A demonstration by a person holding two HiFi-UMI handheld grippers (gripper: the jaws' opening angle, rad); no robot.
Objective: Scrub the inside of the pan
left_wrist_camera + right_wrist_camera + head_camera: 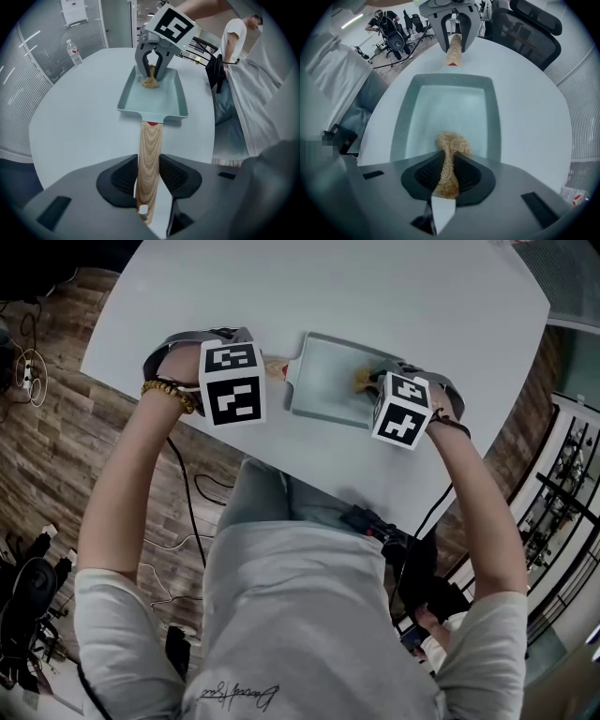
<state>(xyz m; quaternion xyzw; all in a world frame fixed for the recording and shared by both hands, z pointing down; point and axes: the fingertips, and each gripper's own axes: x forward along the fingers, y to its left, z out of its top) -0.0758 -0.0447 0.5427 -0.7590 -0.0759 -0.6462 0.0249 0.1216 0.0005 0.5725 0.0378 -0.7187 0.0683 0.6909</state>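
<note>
- the pan [450,105] sits flat on the white table [375,287], right in front of the person.
- the left gripper [149,174] has its two pads squeezed on the pan's wooden handle [151,138], one pad on each side, holding the pan still.
- the right gripper [447,176] pinches a tan, fuzzy scrub ball [452,143] tight between its pads. the ball pokes out below them and looks like it sits on the pan's floor, at the end far from the handle.
- i think the scrubbing step is on right now. the pan looks mostly clean, so i can't say how much is left.
- next, the ball likely needs to rub over the rest of the floor, toward the handle end and into the corners and walls. push down softly so the ball does not slip out, and keep the handle held firm so the pan does not slide.
- count: one pan, one handle, one scrub ball, two grippers, one table, and one water bottle [73,51] far off on the table.
</note>
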